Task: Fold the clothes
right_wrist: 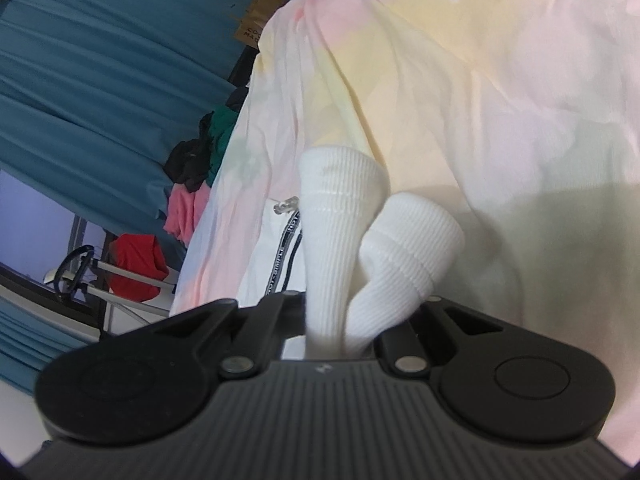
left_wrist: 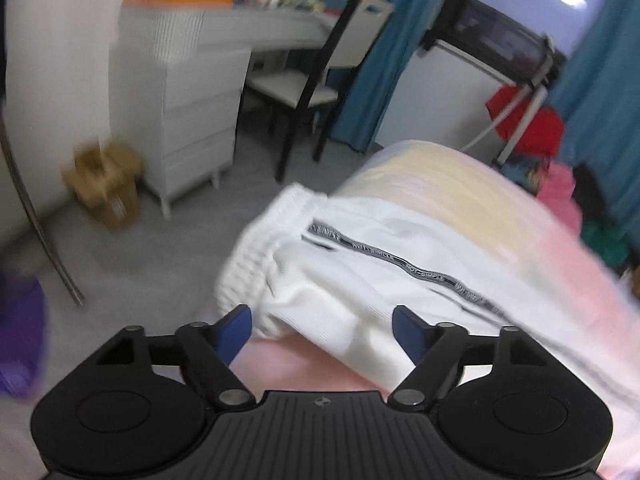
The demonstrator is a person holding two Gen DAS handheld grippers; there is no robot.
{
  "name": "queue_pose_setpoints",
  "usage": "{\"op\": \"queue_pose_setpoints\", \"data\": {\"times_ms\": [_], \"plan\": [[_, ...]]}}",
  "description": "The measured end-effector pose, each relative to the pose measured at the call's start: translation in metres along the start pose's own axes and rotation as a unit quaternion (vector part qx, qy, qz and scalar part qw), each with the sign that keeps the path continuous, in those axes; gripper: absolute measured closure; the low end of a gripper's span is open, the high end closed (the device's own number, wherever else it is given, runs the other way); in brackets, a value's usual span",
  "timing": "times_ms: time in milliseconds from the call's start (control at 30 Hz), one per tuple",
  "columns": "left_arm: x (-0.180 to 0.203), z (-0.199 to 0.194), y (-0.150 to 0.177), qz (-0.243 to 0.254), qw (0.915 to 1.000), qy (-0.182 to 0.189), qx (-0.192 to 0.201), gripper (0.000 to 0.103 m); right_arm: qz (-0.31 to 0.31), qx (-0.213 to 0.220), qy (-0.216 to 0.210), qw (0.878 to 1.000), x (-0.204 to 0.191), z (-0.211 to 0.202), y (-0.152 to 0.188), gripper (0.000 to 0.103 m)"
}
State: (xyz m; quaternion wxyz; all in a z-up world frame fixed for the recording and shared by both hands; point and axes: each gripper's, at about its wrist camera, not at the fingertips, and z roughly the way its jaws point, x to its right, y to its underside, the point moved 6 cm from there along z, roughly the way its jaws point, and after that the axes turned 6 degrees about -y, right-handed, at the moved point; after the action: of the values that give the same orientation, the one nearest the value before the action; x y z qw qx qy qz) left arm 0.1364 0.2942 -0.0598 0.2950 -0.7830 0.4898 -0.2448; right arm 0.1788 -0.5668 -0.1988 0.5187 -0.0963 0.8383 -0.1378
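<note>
White track pants (left_wrist: 360,276) with a grey lettered side stripe lie on the pastel bed sheet (left_wrist: 460,184), waistband toward the bed's end. My left gripper (left_wrist: 322,324) stands open just short of the waist end, its blue fingertips (left_wrist: 236,328) on either side of the fabric edge without closing on it. In the right wrist view the two ribbed white ankle cuffs (right_wrist: 340,240) of the pants stick up between the jaws, and my right gripper (right_wrist: 340,332) is shut on them. Its fingertips are hidden by the cloth. The side stripe and a drawstring tip (right_wrist: 286,206) show behind.
A white drawer desk (left_wrist: 188,108) and a black-framed chair (left_wrist: 320,80) stand beyond the bed's end, with a cardboard box (left_wrist: 104,184) on the grey floor. A drying rack with red clothes (left_wrist: 524,120) and a pile of coloured garments (left_wrist: 580,208) sit by the teal curtains (right_wrist: 100,80).
</note>
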Motion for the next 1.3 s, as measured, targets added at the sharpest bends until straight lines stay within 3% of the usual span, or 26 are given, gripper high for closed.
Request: {"op": "queue_pose_setpoints", "data": {"times_ms": [167, 300, 500, 633, 767, 967, 1033, 1133, 1233, 1300], "plan": [[0.050, -0.028, -0.011, 0.074, 0.9954, 0.003, 0.062, 0.022, -0.016, 0.001, 0.002, 1.000, -0.004, -0.001, 0.000, 0.093], [0.109, -0.038, -0.004, 0.089, 0.9912, 0.034, 0.091, 0.022, -0.026, 0.002, 0.004, 1.000, -0.007, 0.002, -0.002, 0.093], [0.215, -0.010, 0.039, 0.126, 0.9861, 0.084, 0.068, 0.020, -0.034, 0.004, 0.001, 0.999, -0.009, 0.002, -0.004, 0.093], [0.268, 0.025, 0.080, 0.189, 0.9771, 0.072, 0.065, 0.020, -0.039, 0.003, 0.004, 0.999, -0.008, 0.002, -0.004, 0.093], [0.287, 0.051, 0.111, 0.243, 0.9669, 0.039, 0.068, 0.017, -0.073, 0.005, 0.015, 0.997, -0.017, 0.004, -0.003, 0.093], [0.289, 0.053, 0.119, 0.242, 0.9672, 0.044, 0.063, 0.016, -0.131, 0.021, 0.021, 0.991, -0.038, 0.000, 0.000, 0.092], [0.289, 0.052, 0.120, 0.244, 0.9669, 0.042, 0.063, 0.016, -0.179, 0.038, 0.018, 0.983, -0.056, -0.006, 0.004, 0.092], [0.286, 0.052, 0.114, 0.242, 0.9676, 0.043, 0.058, 0.016, -0.271, 0.072, 0.011, 0.960, -0.097, -0.020, 0.018, 0.092], [0.282, 0.051, 0.108, 0.240, 0.9683, 0.044, 0.053, 0.016, -0.367, 0.108, -0.017, 0.924, -0.148, -0.037, 0.047, 0.092], [0.280, 0.051, 0.104, 0.239, 0.9688, 0.045, 0.050, 0.016, -0.431, 0.127, -0.043, 0.892, -0.180, -0.049, 0.076, 0.092]]}}
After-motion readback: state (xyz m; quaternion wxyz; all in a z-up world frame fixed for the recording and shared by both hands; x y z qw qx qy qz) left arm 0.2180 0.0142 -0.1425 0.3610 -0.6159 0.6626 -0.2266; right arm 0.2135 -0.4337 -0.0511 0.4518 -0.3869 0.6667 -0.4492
